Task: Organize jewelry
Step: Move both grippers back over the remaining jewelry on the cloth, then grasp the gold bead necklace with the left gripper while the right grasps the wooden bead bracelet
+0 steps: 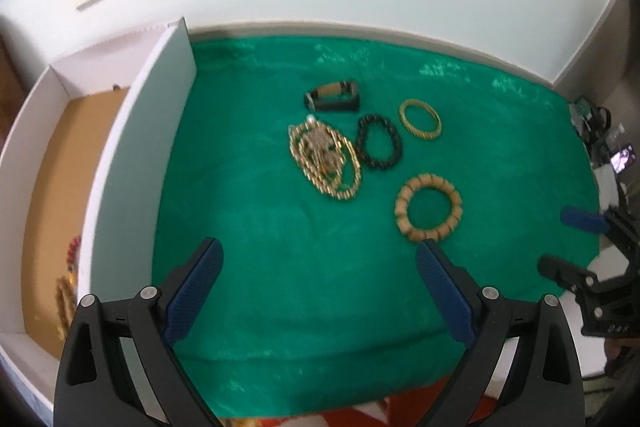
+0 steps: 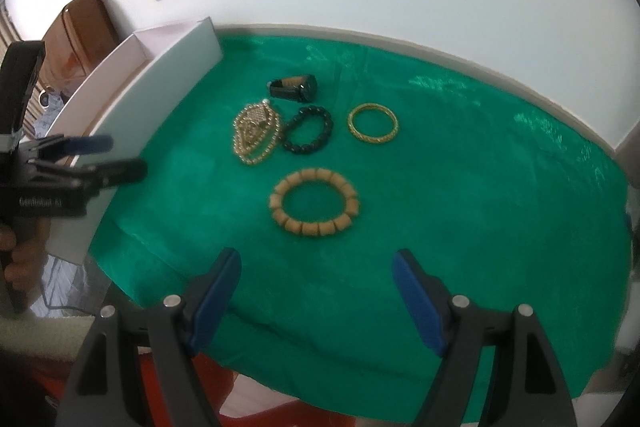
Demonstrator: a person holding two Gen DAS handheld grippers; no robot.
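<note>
On green cloth [image 2: 460, 187], mid-table: five jewelry pcs, none held.
Near front, wooden bead bracelet [image 2: 315, 201], chunky tan blocks in a ring; behind it, heap of gold chain necklace [image 2: 254, 133] w/ filigree pendant, touching black bead bracelet [image 2: 308, 131], glossy round beads; thin gold bangle [image 2: 373, 123] w/ patterned rim, just beside on the right; dark watch-like pc [image 2: 293, 86] farthest back, detail too blurry to tell. Left gripper [image 1: 318, 261] wide, nothing between blue ribbed pads; right gripper [image 2: 316, 265] likewise wide, empty. White box [image 1: 132, 155] at left edge, tan floor, w/ reddish and gold beads [image 1: 68, 279] inside, cut off and smeared.
</note>
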